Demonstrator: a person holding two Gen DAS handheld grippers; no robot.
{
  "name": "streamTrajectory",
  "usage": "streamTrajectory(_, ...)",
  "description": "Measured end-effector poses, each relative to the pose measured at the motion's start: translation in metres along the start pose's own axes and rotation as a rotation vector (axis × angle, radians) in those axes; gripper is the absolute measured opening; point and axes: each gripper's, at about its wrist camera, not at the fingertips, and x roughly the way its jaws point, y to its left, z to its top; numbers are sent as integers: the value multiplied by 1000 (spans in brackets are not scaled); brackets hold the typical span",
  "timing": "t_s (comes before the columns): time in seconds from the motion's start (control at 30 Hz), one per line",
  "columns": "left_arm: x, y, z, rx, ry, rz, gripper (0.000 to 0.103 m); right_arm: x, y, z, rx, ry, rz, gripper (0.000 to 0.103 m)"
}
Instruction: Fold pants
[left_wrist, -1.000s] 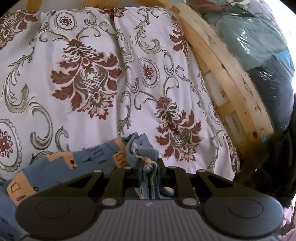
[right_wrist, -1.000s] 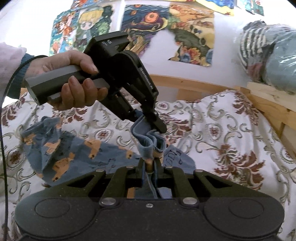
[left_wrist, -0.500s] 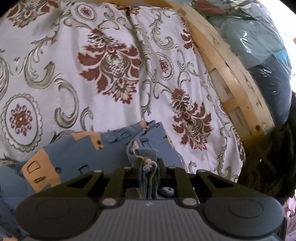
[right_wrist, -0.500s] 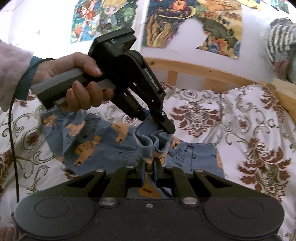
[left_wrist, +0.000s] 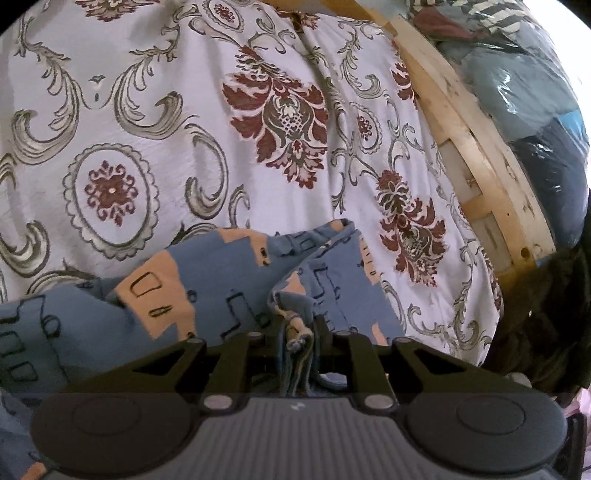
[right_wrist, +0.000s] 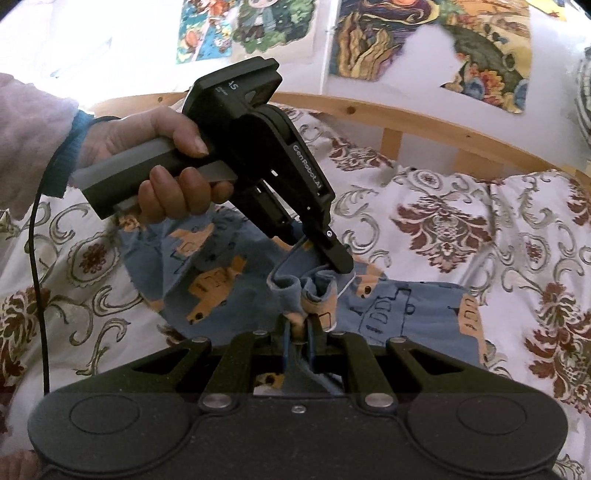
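Pants (right_wrist: 406, 310) on floral bedspread (left_wrist: 155, 122), wooden bed frame (left_wrist: 476, 162) alongside.

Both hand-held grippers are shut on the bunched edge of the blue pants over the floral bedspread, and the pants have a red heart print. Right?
Not quite: the pants carry orange patches with dark line drawings, not red hearts, as the right wrist view shows. The left hand-held gripper, the right hand-held gripper and the bedspread are as stated.

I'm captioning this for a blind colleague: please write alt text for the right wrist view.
Both grippers, right gripper and left gripper, pinch the bunched edge of blue pants over a floral bedspread. A hand holds the left one.
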Motion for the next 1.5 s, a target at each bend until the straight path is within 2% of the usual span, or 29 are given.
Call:
streamTrajectory(0.43, 1, 20, -10, 32, 7, -45, 16, 10, 3, -2, -22, 67, 49, 9)
streamTrajectory(0.87, 1, 24, -12, 22, 13, -32, 18, 12, 6, -5, -64, 91, 45, 12)
streamTrajectory(1.0, -3, 22, -12, 32, 10, -3, 27, 15, 7, -8, -67, 119, 66, 21)
streamTrajectory(1.13, -15, 16, -14, 58, -6, 41, 44, 14, 6, -9, -70, 126, 99, 31)
streamTrajectory(1.27, -31, 14, -17, 56, -33, 90, 45, 5, 9, -6, -79, 108, 157, 41)
streamTrajectory(1.37, -47, 13, -20, 48, -65, 109, 46, -5, 6, 3, -68, 64, 143, 41)
streamTrajectory(1.43, -56, 10, -22, 46, -88, 117, 52, -4, -2, 9, -11, 52, 128, 40)
streamTrajectory(1.5, -62, 6, -24, 50, -103, 127, 54, 2, -7, 10, 11, 55, 108, 39)
